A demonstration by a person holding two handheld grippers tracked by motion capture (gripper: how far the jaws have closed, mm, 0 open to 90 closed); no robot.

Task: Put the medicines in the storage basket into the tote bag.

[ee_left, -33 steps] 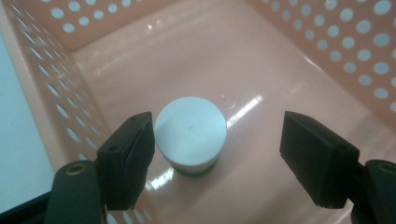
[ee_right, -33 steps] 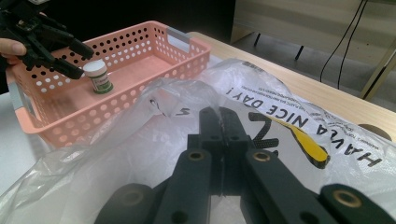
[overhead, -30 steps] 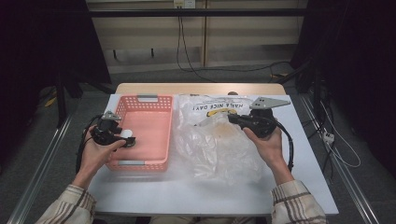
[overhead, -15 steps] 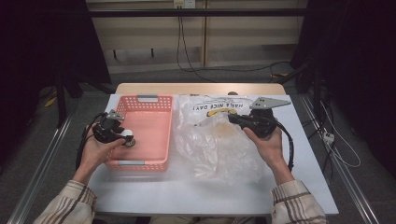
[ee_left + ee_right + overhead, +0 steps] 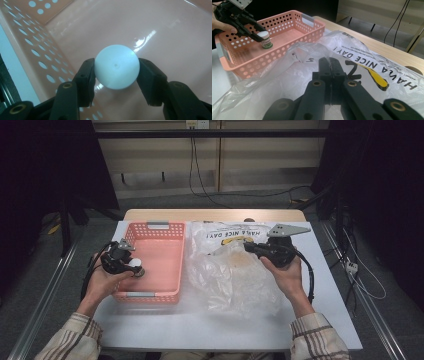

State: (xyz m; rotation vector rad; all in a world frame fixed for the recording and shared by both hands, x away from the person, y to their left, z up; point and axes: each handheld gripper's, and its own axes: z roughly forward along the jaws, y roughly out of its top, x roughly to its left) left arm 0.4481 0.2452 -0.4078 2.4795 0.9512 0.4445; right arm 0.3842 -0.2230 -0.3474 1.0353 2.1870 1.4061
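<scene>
A small bottle [image 5: 265, 40] with a white cap [image 5: 116, 66] and a green label hangs over the left part of the pink perforated basket [image 5: 150, 295]. My left gripper [image 5: 135, 267] has just been closing, and its pads now press on both sides of the cap. My right gripper [image 5: 329, 62] is shut on a fold of the clear plastic bag [image 5: 230, 280], which lies crumpled to the right of the basket. The bag carries black lettering and a yellow mark.
The basket's holed wall [image 5: 32, 45] runs along the left, with the white table [image 5: 210, 330] beneath it. A wooden strip [image 5: 215, 215] borders the far side. Cables trail from both grippers, and metal rails flank the table.
The left gripper's jaws have drawn in around the white-capped bottle. Both hands have stayed in place, and the bag has not moved.
</scene>
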